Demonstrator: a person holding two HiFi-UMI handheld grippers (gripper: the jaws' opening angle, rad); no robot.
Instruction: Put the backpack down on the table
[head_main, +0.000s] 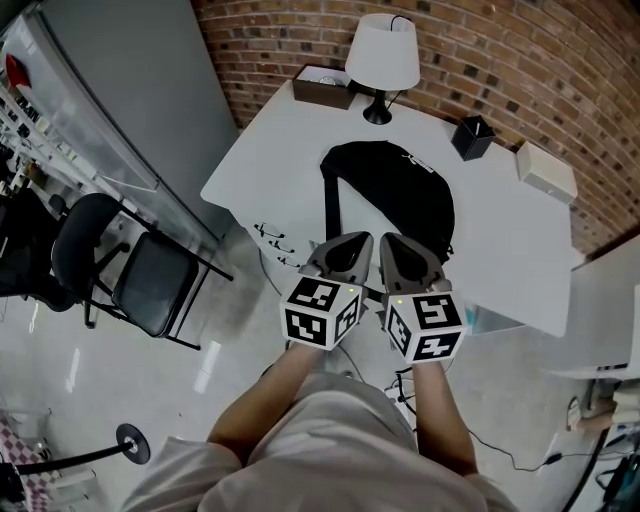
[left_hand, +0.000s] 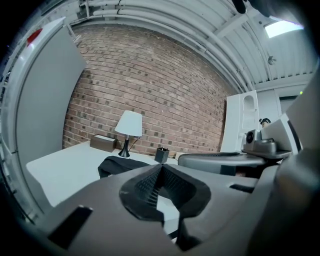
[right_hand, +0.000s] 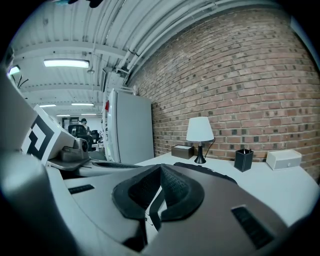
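Observation:
The black backpack (head_main: 390, 195) lies flat on the white table (head_main: 268, 150), one strap trailing toward the near edge. Both grippers hover side by side at that near edge, pointing at the bag and just short of it. My left gripper (head_main: 345, 250) is shut with nothing between its pads. My right gripper (head_main: 408, 258) is also shut and empty. In the left gripper view the backpack (left_hand: 117, 164) shows beyond the closed left gripper (left_hand: 160, 170). In the right gripper view the backpack (right_hand: 205, 170) lies past the closed right gripper (right_hand: 160, 170).
At the table's back stand a white lamp (head_main: 382, 55), a brown box (head_main: 323, 87), a black pen cup (head_main: 472, 137) and a white box (head_main: 546, 172). A folding chair (head_main: 150, 285) and an office chair (head_main: 80, 245) stand to the left. Cables lie on the floor.

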